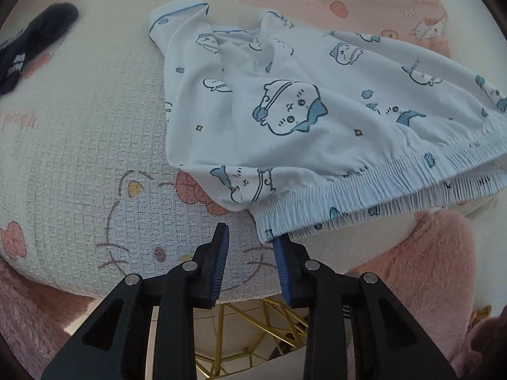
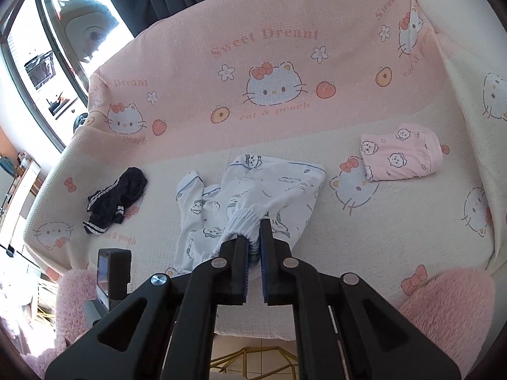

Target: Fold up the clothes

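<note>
Light blue pyjama shorts [image 1: 285, 110] with a cartoon print lie crumpled on the cream sofa cover [image 1: 79, 126]. Their gathered waistband [image 1: 380, 190] is raised off the cover on the right side. My right gripper [image 2: 253, 231] is shut on that waistband [image 2: 244, 218] and holds it up, with the rest of the shorts [image 2: 279, 183] trailing down onto the cover. My left gripper [image 1: 250, 234] is open, its blue pads apart. The waistband's near corner hangs just above its right fingertip [image 1: 280, 247], and nothing is pinched between the pads.
A dark garment with white stripes [image 2: 117, 199] lies at the left of the seat, and a folded pink garment [image 2: 399, 158] at the right. Pink fluffy cushions [image 2: 443, 300] line the front edge. A black device [image 2: 114, 272] sits low left. A gold wire frame [image 1: 247, 332] shows below.
</note>
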